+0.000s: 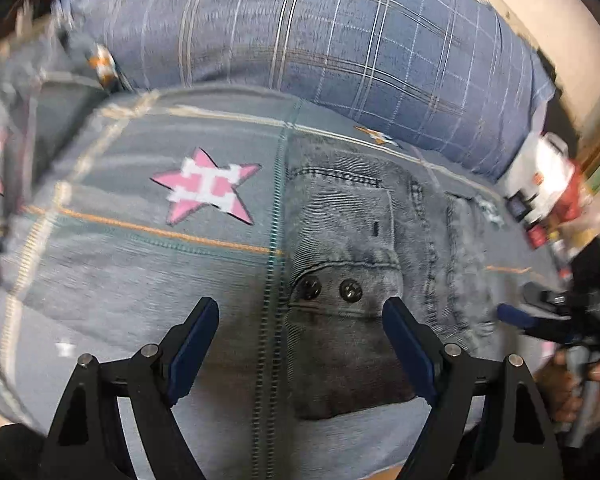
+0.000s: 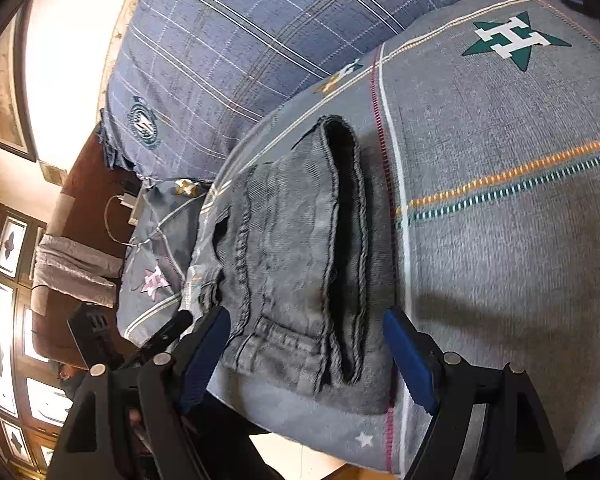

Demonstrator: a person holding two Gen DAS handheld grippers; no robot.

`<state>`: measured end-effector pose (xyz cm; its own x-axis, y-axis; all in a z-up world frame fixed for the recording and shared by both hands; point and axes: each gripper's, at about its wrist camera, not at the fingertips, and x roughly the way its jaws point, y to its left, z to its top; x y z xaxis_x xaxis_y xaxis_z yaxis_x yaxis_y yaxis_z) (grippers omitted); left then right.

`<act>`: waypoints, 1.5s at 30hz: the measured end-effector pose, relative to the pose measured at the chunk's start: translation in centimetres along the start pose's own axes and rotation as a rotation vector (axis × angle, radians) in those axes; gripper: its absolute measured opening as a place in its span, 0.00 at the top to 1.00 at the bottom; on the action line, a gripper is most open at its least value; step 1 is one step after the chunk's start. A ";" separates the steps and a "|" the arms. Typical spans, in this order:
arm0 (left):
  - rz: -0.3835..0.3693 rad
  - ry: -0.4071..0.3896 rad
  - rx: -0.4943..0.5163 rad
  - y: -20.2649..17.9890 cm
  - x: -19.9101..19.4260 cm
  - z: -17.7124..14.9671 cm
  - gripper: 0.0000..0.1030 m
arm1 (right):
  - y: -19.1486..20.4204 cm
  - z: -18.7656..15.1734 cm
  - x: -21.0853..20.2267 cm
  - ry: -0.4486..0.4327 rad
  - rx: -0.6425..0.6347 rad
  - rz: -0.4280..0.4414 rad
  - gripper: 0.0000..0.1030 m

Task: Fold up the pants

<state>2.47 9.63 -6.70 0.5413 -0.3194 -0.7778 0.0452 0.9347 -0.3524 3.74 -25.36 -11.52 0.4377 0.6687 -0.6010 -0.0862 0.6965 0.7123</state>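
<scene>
Grey washed denim pants [image 1: 351, 264] lie folded into a compact stack on a grey bedsheet [image 1: 140, 280]; two dark buttons show near the waistband. My left gripper [image 1: 300, 344] is open and empty, hovering just above the waistband end. In the right wrist view the pants [image 2: 296, 248] show their hem openings at the near side. My right gripper [image 2: 305, 352] is open and empty, its fingers straddling the hem end from above. The right gripper also shows at the right edge of the left wrist view [image 1: 539, 316].
A blue plaid pillow [image 1: 339, 40] lies behind the pants. The sheet has a pink star [image 1: 208, 188] and a green star [image 2: 511, 38]. Cluttered items [image 1: 547, 188] sit at the bed's right. A chair with grey cloth [image 2: 72, 268] stands beside the bed's edge.
</scene>
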 end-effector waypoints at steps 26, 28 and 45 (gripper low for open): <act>0.057 0.060 0.144 -4.9 6.6 1.9 0.18 | 2.3 2.9 5.2 0.091 -0.085 -0.136 0.21; 0.059 0.057 0.147 -4.9 6.7 1.9 0.18 | 3.1 2.7 5.8 0.094 -0.115 -0.184 0.22; 0.160 0.011 0.237 -6.6 6.0 0.9 0.57 | 5.3 0.7 5.4 0.057 -0.224 -0.367 0.80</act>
<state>6.18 1.73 -8.54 0.5486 -0.1657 -0.8195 0.1562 0.9832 -0.0943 6.33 -18.25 -10.74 0.4258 0.3748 -0.8235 -0.1288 0.9260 0.3549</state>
